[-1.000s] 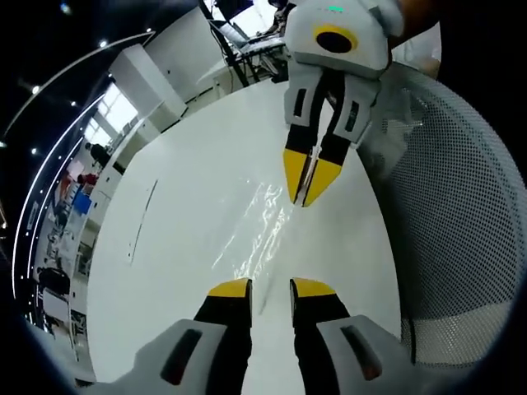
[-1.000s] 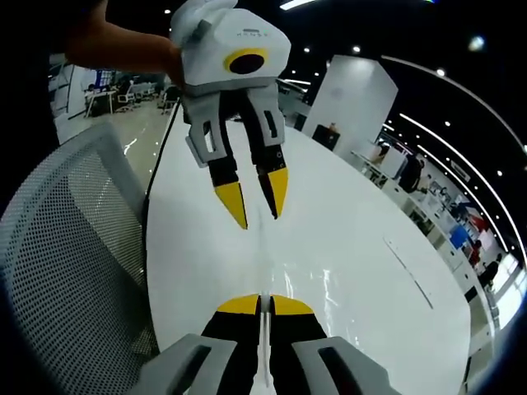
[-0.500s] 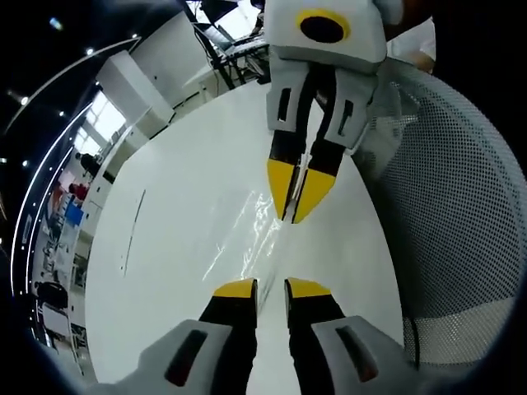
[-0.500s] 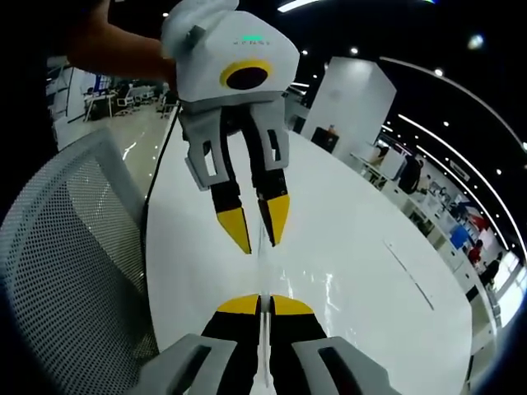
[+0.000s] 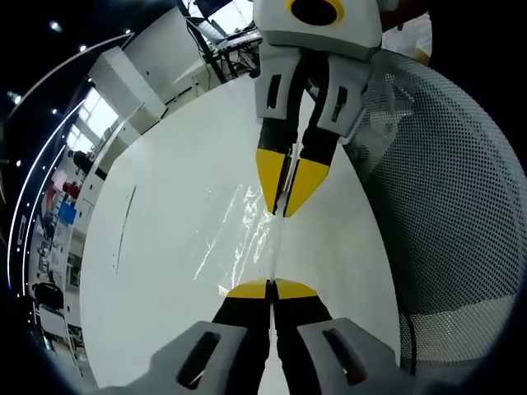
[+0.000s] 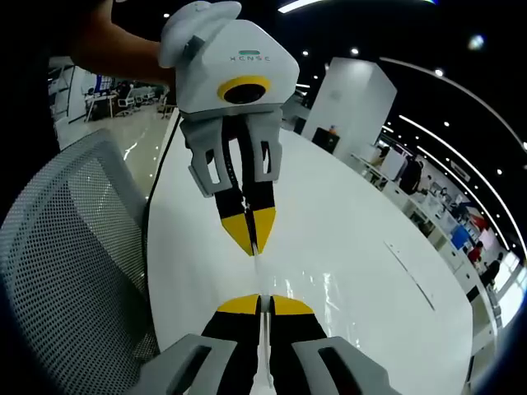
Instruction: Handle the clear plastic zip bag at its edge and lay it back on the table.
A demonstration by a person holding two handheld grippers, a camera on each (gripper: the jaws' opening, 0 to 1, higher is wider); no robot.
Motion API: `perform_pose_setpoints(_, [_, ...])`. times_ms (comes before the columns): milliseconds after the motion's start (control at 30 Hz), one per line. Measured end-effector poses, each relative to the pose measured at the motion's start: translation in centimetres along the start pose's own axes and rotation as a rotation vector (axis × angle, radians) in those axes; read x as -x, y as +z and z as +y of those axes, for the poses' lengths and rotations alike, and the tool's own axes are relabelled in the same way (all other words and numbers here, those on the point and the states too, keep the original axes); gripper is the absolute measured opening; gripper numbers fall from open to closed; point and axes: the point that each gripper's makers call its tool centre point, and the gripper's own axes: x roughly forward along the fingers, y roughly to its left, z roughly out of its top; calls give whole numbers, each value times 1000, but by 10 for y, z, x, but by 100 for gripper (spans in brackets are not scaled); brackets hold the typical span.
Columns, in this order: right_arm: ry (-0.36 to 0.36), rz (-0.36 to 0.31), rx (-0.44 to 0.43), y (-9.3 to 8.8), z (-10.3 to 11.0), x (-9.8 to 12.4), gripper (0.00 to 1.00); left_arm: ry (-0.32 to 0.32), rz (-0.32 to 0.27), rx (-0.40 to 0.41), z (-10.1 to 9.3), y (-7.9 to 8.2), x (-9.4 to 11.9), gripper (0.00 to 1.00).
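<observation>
Bag of clear plastic stretches lengthwise between left gripper and right gripper, both clamped on its edge above the table; its outline is hard to trace.

both grippers, left & right, pinch zip bag edge over white table.

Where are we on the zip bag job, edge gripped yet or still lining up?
Done: both grippers are closed on the bag's edge. The right gripper is shut on the clear zip bag, and the left gripper is shut on the same edge, facing it. In hand: the edge is pinched between them while the rest lies on the white table. Left: lay the bag flat and release.
</observation>
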Motion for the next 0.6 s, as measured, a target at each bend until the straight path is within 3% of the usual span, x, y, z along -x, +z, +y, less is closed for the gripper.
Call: perform_pose_setpoints(600, [0,6,3,-1,1,0,0,1,2,25,0,-6,4,0])
